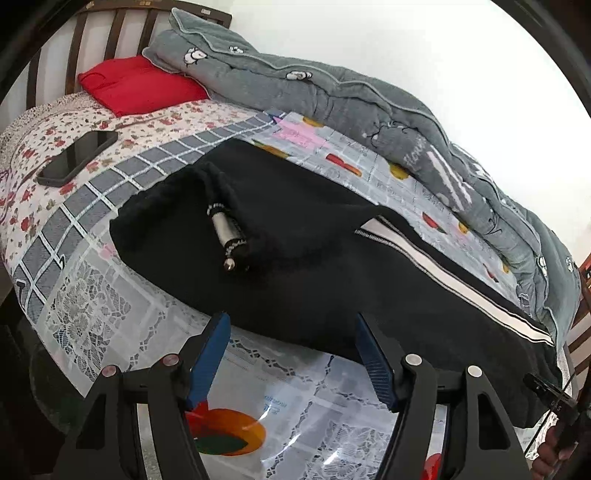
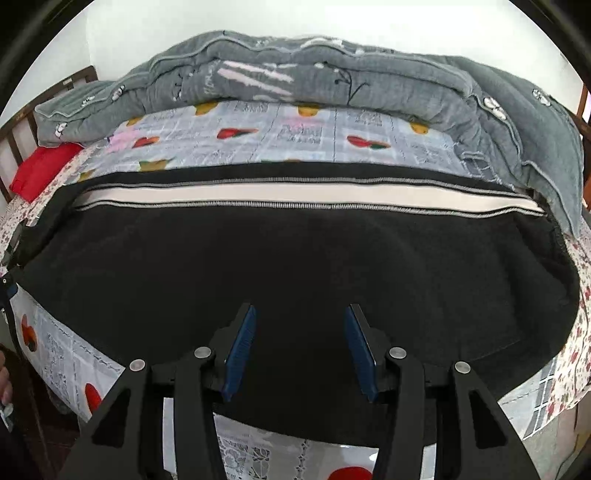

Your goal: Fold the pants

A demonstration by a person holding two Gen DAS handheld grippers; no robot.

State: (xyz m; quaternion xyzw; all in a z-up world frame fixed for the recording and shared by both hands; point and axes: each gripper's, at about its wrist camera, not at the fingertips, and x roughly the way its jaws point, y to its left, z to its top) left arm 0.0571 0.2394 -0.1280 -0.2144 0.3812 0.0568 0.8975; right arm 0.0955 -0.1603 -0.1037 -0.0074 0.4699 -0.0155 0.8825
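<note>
Black pants [image 1: 314,251] with a white side stripe [image 1: 461,280] lie flat along the bed, waistband at the left with a silver-tipped drawstring [image 1: 227,236] on top. My left gripper [image 1: 291,321] is open and empty, just in front of the pants' near edge below the waist. In the right wrist view the pants [image 2: 295,258] fill the middle, stripe [image 2: 295,195] along the far side. My right gripper [image 2: 299,314] is open and empty, hovering over the near part of the black cloth.
A patterned sheet [image 1: 110,295] covers the bed. A rumpled grey quilt [image 1: 332,96] runs along the far side by the wall. A red pillow [image 1: 136,85] and a dark phone [image 1: 77,153] lie near the wooden headboard [image 1: 110,33].
</note>
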